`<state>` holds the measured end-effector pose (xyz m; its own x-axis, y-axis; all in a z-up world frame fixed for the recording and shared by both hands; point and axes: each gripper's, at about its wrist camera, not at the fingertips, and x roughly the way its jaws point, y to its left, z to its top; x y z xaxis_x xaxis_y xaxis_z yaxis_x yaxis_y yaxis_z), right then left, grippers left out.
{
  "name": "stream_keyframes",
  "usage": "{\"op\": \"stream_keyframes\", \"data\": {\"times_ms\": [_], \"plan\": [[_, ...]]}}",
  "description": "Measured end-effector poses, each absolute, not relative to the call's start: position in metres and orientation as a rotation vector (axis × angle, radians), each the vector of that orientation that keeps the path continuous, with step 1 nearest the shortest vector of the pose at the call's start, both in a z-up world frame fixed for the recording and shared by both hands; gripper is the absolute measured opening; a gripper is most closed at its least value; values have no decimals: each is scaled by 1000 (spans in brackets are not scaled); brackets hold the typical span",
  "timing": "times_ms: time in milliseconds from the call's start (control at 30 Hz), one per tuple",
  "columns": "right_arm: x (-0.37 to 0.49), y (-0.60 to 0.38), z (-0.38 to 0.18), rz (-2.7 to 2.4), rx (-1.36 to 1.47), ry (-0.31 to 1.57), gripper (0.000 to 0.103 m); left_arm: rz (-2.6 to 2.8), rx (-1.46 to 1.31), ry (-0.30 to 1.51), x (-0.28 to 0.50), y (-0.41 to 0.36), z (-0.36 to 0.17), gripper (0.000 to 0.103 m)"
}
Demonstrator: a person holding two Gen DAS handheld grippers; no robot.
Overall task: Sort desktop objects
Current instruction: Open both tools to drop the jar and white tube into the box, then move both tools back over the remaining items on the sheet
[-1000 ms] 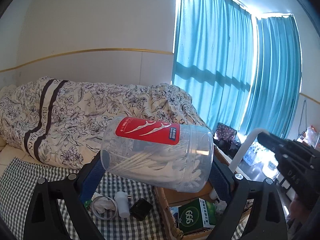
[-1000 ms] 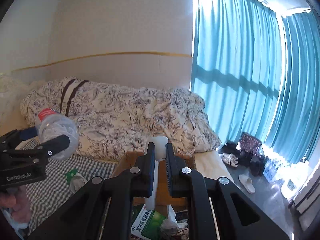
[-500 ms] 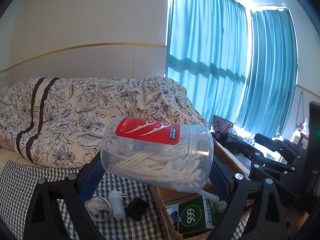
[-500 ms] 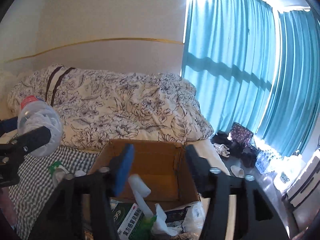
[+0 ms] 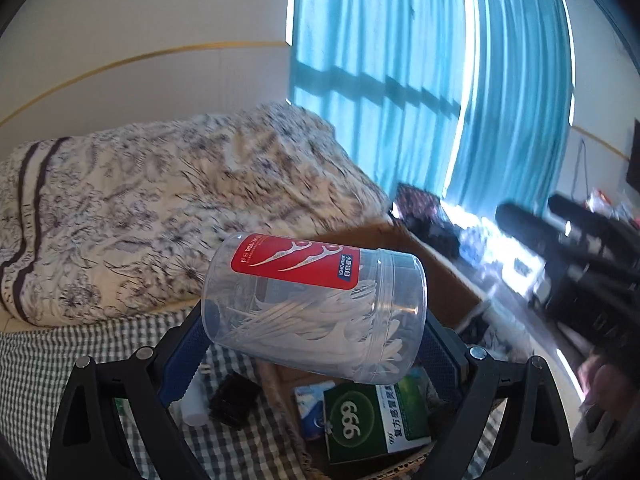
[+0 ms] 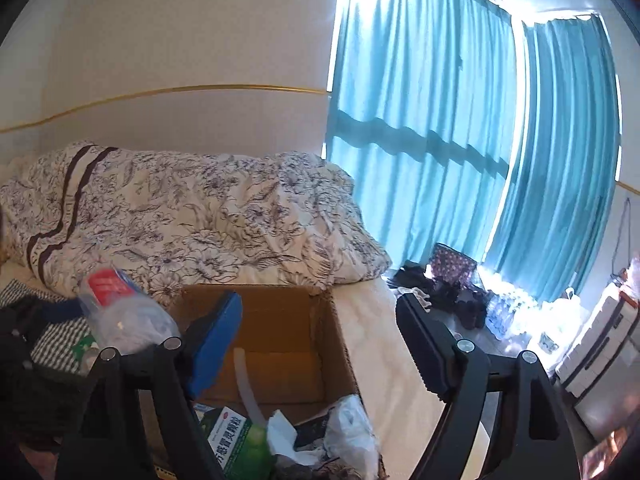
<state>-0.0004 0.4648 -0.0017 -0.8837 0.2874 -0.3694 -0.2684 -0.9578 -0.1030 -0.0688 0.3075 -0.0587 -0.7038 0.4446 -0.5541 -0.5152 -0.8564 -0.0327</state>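
Right gripper [image 6: 320, 344] has let go of the white tube [image 6: 248, 384], jaws now spread wide and empty; tube lies in the cardboard box [image 6: 320, 320], so that item looks sorted. Left gripper [image 5: 316, 344] stays clamped on the floss-pick jar [image 5: 316, 308], carried above the box's near edge. Jar's long axis runs roughly sideways, tilted down to the right, lid end right.

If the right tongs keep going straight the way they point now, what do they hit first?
Probably the far wall of the cardboard box, with the floral quilt on the bed just behind it. The right tongs are open and empty; depth is hard to judge.
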Motion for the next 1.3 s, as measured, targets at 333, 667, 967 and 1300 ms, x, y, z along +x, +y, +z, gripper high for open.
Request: {"op": "stream_keyframes", "data": {"times_ms": [333, 667, 967, 1300], "plan": [[-1, 478, -8, 2772, -621, -10, 83, 2424, -896, 228, -74, 335, -92, 97], [-1, 471, -3, 2800, -585, 41, 84, 2515, -792, 223, -67, 313, -68, 100], [-2, 439, 9, 2891, -539, 39, 84, 2661, -732, 133, -75, 252, -37, 100], [-3, 394, 16, 3012, -521, 17, 84, 2803, -689, 56, -76, 191, -21, 100]]}}
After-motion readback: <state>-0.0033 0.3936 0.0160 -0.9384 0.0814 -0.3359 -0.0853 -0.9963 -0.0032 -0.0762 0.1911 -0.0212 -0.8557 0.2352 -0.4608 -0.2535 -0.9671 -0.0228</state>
